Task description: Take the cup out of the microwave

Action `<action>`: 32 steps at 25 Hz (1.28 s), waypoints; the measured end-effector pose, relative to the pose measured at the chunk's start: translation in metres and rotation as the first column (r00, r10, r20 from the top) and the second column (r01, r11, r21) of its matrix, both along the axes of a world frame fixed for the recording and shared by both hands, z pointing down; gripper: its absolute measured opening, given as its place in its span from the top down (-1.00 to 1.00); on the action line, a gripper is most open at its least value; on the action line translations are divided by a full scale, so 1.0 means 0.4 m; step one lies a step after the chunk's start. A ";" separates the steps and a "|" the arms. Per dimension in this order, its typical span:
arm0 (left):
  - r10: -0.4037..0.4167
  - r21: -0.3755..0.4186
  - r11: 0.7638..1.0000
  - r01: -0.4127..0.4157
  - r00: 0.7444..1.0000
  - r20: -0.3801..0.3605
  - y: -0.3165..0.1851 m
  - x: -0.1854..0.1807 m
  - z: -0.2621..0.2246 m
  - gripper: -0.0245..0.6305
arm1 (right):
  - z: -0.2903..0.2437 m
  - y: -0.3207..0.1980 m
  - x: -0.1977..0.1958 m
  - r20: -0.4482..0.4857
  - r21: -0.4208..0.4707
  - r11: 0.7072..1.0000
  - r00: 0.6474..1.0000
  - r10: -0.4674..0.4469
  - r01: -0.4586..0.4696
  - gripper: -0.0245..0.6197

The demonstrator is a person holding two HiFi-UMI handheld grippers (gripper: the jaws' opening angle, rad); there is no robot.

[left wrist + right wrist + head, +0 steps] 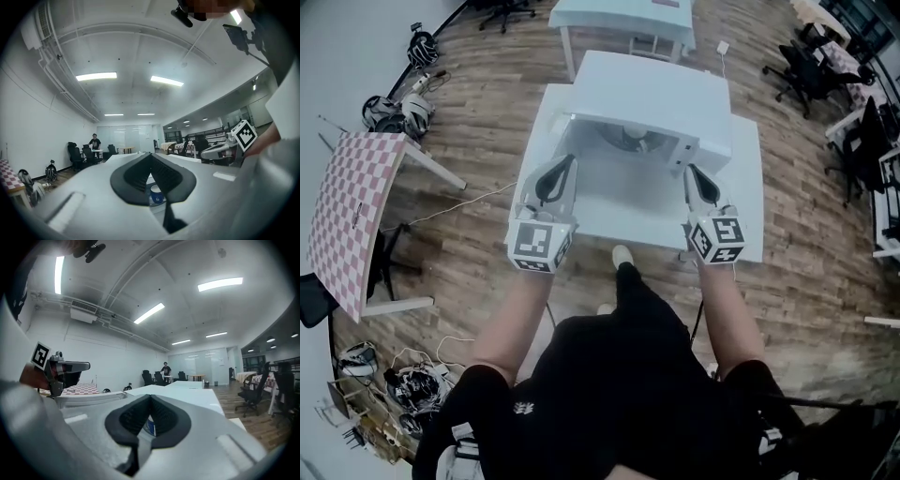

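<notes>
A white microwave [652, 98] stands on a white table [748, 187], its front open toward me. In the left gripper view a blue and white cup [157, 194] shows low in the gap behind the pads, and in the right gripper view a blue patch of it [150, 426] shows the same way. My left gripper [565, 161] is held level in front of the opening's left side with its jaws shut and empty. My right gripper [692, 171] is at the opening's right side, also shut on nothing. In the left gripper view the left gripper [151, 154] points at the cup. In its own view the right gripper [150, 397] does too.
The microwave door [539, 127] hangs open at the left. A pink checkered table [347, 206] stands far left, with bags and cables on the wooden floor near it. Another white table [623, 19] is behind. Office chairs [797, 66] sit at the upper right. A person [95, 140] stands far off.
</notes>
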State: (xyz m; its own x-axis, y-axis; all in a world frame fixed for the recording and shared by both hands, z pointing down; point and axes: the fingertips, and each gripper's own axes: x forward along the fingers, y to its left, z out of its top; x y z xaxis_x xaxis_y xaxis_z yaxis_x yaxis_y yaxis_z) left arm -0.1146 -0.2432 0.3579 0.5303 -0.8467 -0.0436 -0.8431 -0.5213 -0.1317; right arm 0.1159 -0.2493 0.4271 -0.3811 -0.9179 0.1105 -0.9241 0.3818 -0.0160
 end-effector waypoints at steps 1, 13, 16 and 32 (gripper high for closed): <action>-0.003 -0.006 1.000 0.003 1.000 -0.002 -0.018 0.005 0.015 0.90 | 0.022 -0.024 -0.008 -0.003 -0.005 1.000 1.000 -0.010 0.010 0.92; -0.005 -0.070 0.998 0.006 1.000 0.019 -0.246 0.105 0.211 0.90 | 0.296 -0.295 -0.065 -0.045 -0.080 0.994 0.996 -0.078 0.074 0.92; -0.012 -0.084 0.996 0.014 1.000 0.016 -0.298 0.097 0.259 0.90 | 0.357 -0.348 -0.086 -0.063 -0.090 0.993 0.994 -0.084 0.079 0.91; -0.022 -0.126 0.992 0.027 0.999 0.042 -0.442 0.103 0.422 0.90 | 0.569 -0.529 -0.198 -0.055 -0.121 0.984 0.989 -0.139 0.131 -0.25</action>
State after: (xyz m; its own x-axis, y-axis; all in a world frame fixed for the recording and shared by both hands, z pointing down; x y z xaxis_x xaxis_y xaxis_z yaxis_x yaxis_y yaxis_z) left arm -0.0734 -0.4199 0.5268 0.5088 -0.8566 0.0859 -0.8510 -0.5155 -0.0997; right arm 0.0366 -0.4610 0.6547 -0.4895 -0.8378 0.2419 -0.8648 0.5020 -0.0114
